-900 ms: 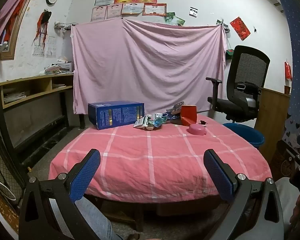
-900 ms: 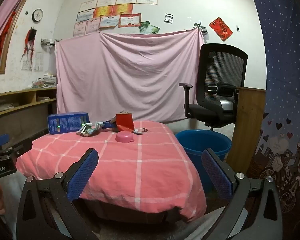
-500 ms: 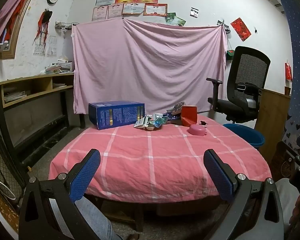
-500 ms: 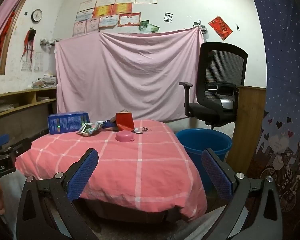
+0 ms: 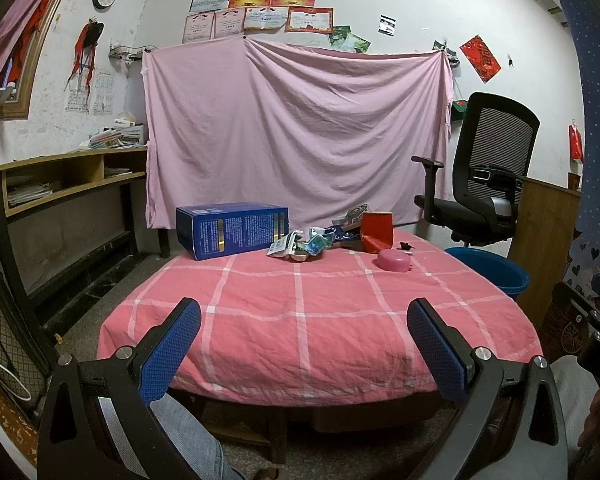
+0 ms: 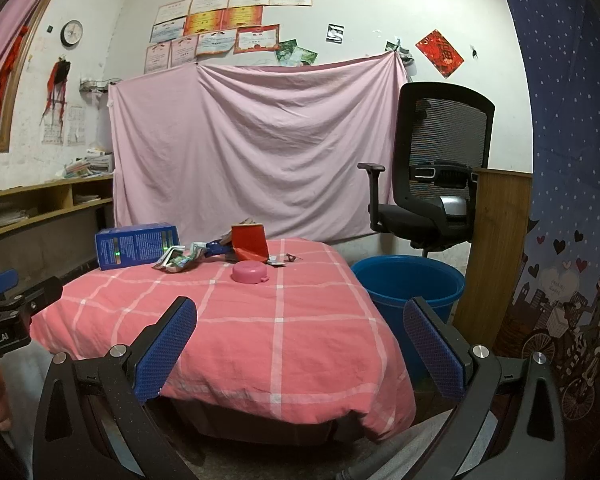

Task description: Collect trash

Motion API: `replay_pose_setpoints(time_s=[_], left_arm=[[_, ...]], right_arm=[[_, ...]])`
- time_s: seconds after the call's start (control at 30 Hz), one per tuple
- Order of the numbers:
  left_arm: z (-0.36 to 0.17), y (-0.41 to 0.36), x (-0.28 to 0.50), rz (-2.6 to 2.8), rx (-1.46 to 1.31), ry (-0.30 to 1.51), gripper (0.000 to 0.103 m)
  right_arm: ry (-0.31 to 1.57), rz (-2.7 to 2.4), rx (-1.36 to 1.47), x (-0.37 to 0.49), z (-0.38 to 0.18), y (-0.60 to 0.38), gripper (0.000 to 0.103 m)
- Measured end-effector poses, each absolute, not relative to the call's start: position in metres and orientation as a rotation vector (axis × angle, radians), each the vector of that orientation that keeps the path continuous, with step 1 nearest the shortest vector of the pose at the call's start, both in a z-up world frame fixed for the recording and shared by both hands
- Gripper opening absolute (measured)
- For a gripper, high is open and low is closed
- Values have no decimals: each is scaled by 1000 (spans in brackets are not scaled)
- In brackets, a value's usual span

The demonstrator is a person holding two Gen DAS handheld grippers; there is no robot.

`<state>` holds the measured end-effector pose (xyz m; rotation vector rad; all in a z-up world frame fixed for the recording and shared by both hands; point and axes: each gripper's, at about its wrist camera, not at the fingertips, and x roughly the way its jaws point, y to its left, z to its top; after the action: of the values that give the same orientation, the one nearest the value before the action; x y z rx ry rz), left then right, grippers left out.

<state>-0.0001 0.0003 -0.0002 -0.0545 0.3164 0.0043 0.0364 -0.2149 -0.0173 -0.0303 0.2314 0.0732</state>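
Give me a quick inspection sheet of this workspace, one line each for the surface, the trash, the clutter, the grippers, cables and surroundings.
Surface: round table under a pink checked cloth, near half bare.
Job's things: crumpled wrappers, red carton, blue box and pink lid grouped at the far side; blue bucket on the floor at the table's right.
Clutter: small dark scrap by the carton.
Grippers: left gripper and right gripper both open, empty, short of the table's near edge.
Cables: white cord at far left, off the table.
Surroundings: office chair, pink sheet on the wall, wooden shelf.
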Motion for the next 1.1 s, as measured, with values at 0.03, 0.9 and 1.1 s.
replay_pose_setpoints(time_s=[0.03,0.9,1.1], left_arm=[[0,0,0,4,-54,316,101],[0,0,0,5,-54,314,101],[0,0,0,5,-54,313,101]], right_arm=[[232,73,-31,36,-17,-215,103],[236,74,-23,37,-17,-217,103],[237,74,-22,37,-17,-217,103]])
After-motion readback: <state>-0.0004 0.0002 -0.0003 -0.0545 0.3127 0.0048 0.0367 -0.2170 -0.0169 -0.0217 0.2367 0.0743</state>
